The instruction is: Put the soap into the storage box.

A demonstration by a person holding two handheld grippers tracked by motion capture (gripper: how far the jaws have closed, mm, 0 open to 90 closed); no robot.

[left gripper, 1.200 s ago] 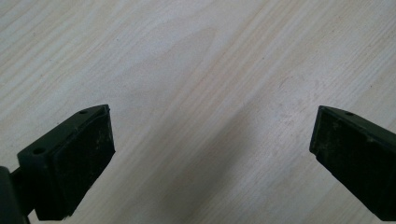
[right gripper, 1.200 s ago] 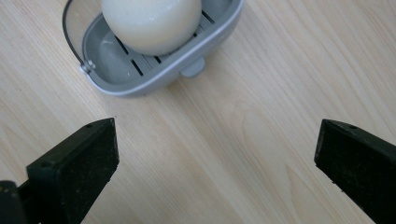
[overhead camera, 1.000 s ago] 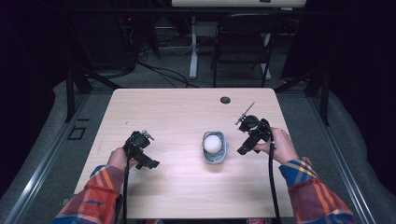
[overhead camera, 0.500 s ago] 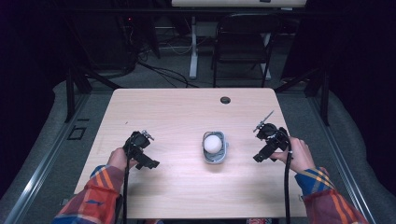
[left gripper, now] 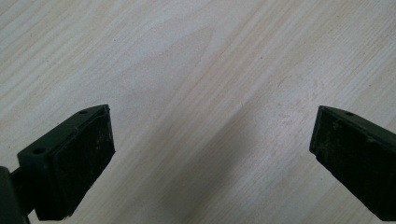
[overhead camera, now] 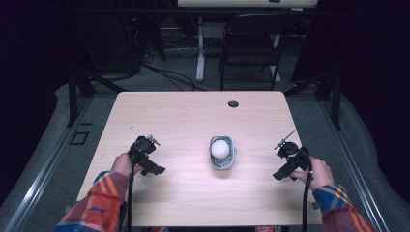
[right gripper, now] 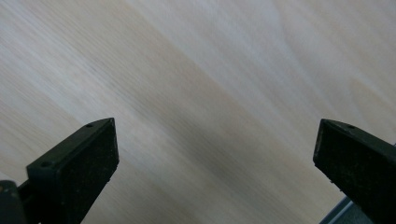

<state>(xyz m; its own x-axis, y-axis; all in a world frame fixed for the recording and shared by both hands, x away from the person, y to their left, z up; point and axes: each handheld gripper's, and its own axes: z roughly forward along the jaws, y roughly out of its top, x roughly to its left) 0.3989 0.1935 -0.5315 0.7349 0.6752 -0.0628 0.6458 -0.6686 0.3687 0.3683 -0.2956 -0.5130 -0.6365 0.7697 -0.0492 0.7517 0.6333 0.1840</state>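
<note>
- Right gripper (overhead camera: 288,166) has moved away from the bowl toward the table's right edge since 1 s ago; left gripper (overhead camera: 147,159) unchanged.
- Both grippers: jaws spread wide, nothing held, bare wood btwn them.
- Small grey bowl (overhead camera: 223,163) w/ white ball (overhead camera: 220,149) inside sits btwn the two grippers, well apart from each.
- Light wooden table (overhead camera: 193,116); black round grommet (overhead camera: 233,103) far beyond the bowl.
- Plaid sleeves on both forearms.

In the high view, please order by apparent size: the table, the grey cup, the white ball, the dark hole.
1. table
2. grey cup
3. white ball
4. dark hole, smallest, though it lies farther from the camera.
</note>
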